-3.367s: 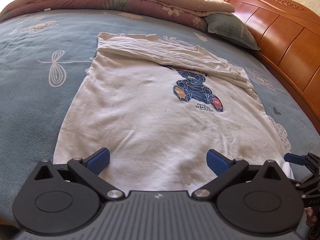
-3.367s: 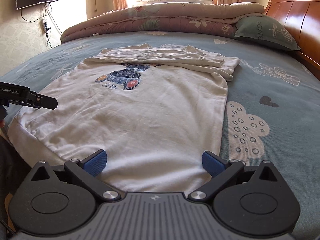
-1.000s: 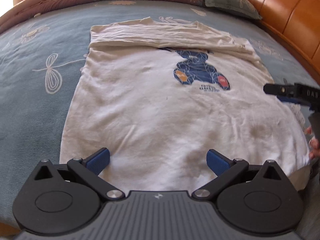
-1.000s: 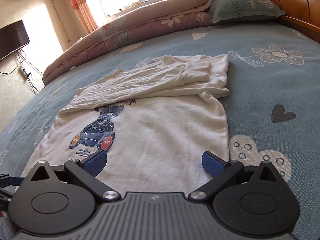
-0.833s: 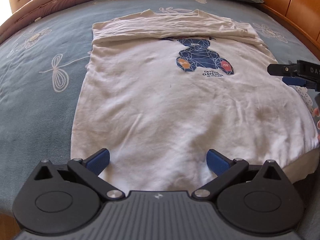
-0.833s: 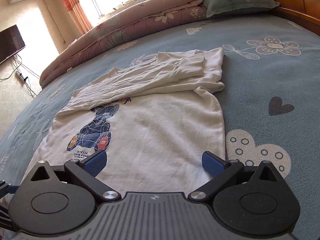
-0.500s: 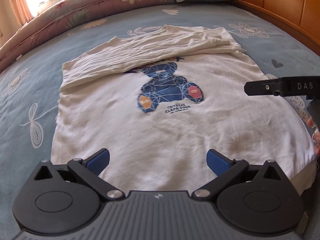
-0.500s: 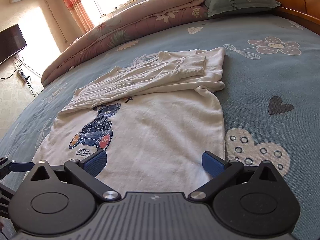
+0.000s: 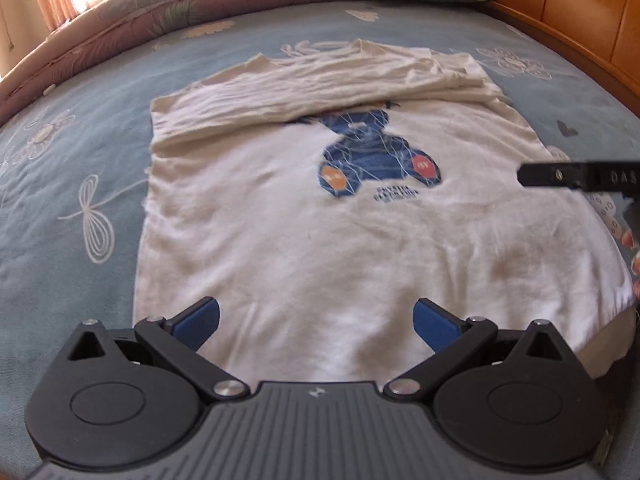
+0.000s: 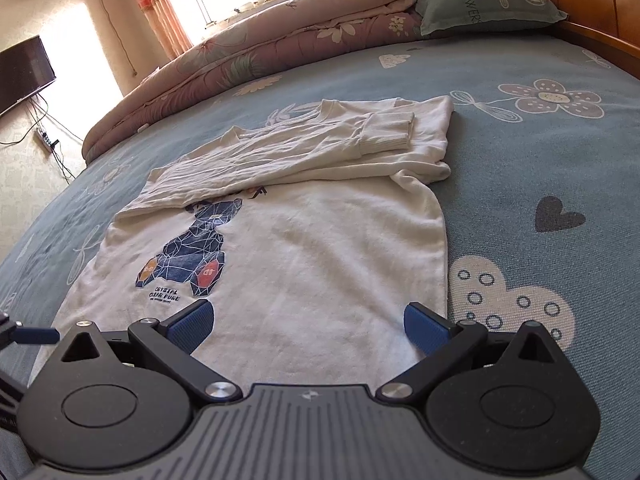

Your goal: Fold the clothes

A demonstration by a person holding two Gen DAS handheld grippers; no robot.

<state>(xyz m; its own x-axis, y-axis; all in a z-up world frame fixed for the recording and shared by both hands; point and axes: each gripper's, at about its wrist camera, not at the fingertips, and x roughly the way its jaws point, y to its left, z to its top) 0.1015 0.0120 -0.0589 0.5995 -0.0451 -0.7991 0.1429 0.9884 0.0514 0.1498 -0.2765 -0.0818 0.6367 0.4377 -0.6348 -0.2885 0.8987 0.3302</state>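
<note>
Both hand-held grippers, left [image 9: 316, 320] and right [image 10: 307, 322], hover with jaws spread.

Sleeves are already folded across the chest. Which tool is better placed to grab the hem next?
Probably left. The open left tool sits over the white bear-print sweatshirt's hem; the open right tool is farther up its right edge.

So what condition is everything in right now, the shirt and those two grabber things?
White sweatshirt: flat on the bed, print up, sleeves folded across the chest.
Left gripper: fingers open, holding nothing.
Right gripper: fingers open, holding nothing.
Quilt: folded along the bed's far edge.
</note>
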